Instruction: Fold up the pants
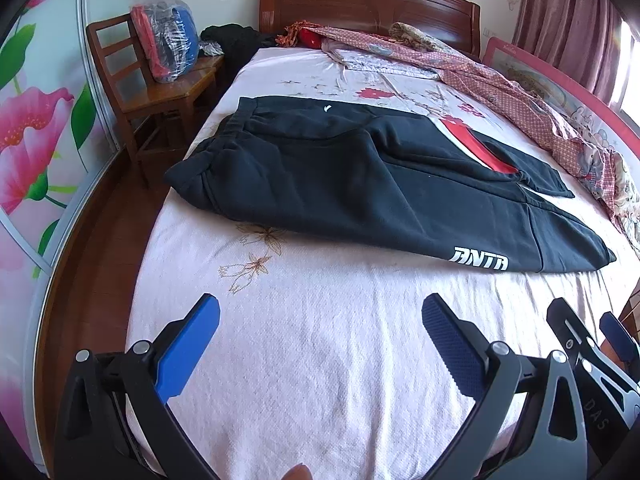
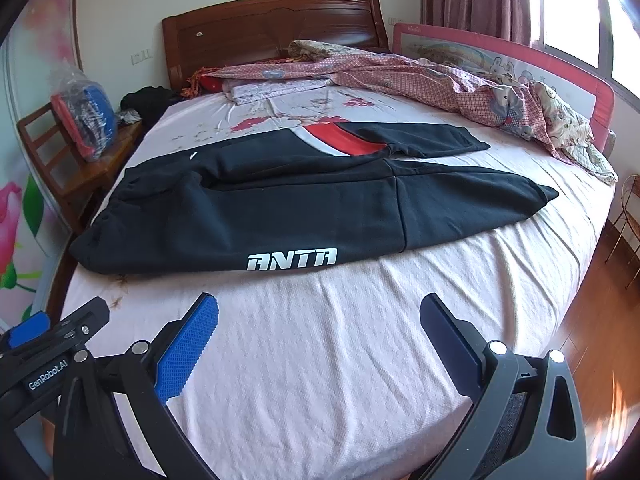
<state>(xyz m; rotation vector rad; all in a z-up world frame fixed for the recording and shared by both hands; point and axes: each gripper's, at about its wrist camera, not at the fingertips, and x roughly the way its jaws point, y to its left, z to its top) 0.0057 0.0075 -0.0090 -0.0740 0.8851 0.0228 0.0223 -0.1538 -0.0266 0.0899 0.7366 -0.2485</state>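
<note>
Lying flat across the middle of the bed (image 1: pixel 320 360), the black pants (image 1: pixel 340 184) are a thick, matte fleece with a gathered elastic waistband toward 9 o'clock and both legs running toward 3 o'clock. The near leg carries a white block-letter logo (image 2: pixel 292 259); the far leg shows a red panel (image 2: pixel 340 140). The pink bedsheet (image 2: pixel 340 340) under them is thin and finely wrinkled, printed with flowers. A rumpled checked quilt (image 2: pixel 440 80) lies heaped at 1 o'clock, and a glossy wooden headboard (image 1: pixel 360 0) stands at 12 o'clock. The left gripper (image 1: pixel 320 320) hovers over bare sheet at 6 o'clock, blue ribbed pads spread wide, holding nothing. The right gripper (image 2: pixel 320 316) hangs beside it, likewise released and level.
</note>
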